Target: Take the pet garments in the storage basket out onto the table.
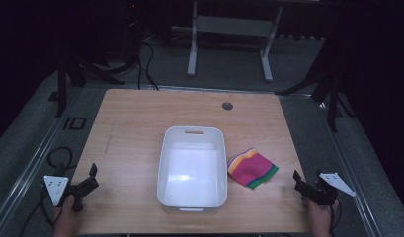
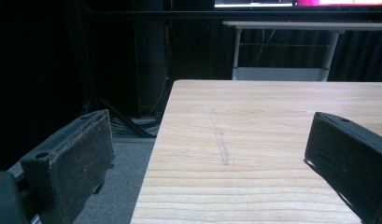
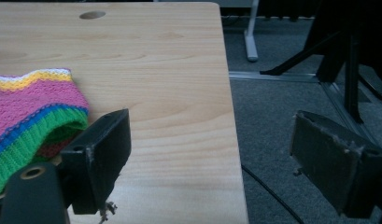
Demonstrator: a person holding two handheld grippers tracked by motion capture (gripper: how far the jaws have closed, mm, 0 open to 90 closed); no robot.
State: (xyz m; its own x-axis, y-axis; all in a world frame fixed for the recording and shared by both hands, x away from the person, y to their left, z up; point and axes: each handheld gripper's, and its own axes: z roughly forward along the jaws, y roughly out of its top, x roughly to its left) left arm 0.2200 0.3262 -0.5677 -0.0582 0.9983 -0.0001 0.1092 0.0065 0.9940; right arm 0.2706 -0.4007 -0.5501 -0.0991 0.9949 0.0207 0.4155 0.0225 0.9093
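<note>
A white plastic tub point(image 1: 192, 168) stands empty in the middle of the wooden table point(image 1: 135, 118). To its right lies a folded striped knit cloth point(image 1: 252, 168) in pink, yellow, green and blue; the right gripper view has this cloth point(image 3: 32, 112) at its left. My left gripper point(image 1: 93, 177) rests at the table's front left edge, jaws wide apart and empty. My right gripper point(image 1: 297, 181) hovers at the front right edge, to the right of the cloth and apart from it, also open and empty. In the gripper views my left gripper point(image 2: 212, 154) and my right gripper point(image 3: 212, 158) each span bare space.
A round cable hole point(image 1: 227, 105) sits near the table's far edge. Beyond it stands a white desk frame point(image 1: 229, 34). Black stand legs point(image 1: 328, 89) flank the table on the grey floor. Cables point(image 1: 56, 158) trail at the left.
</note>
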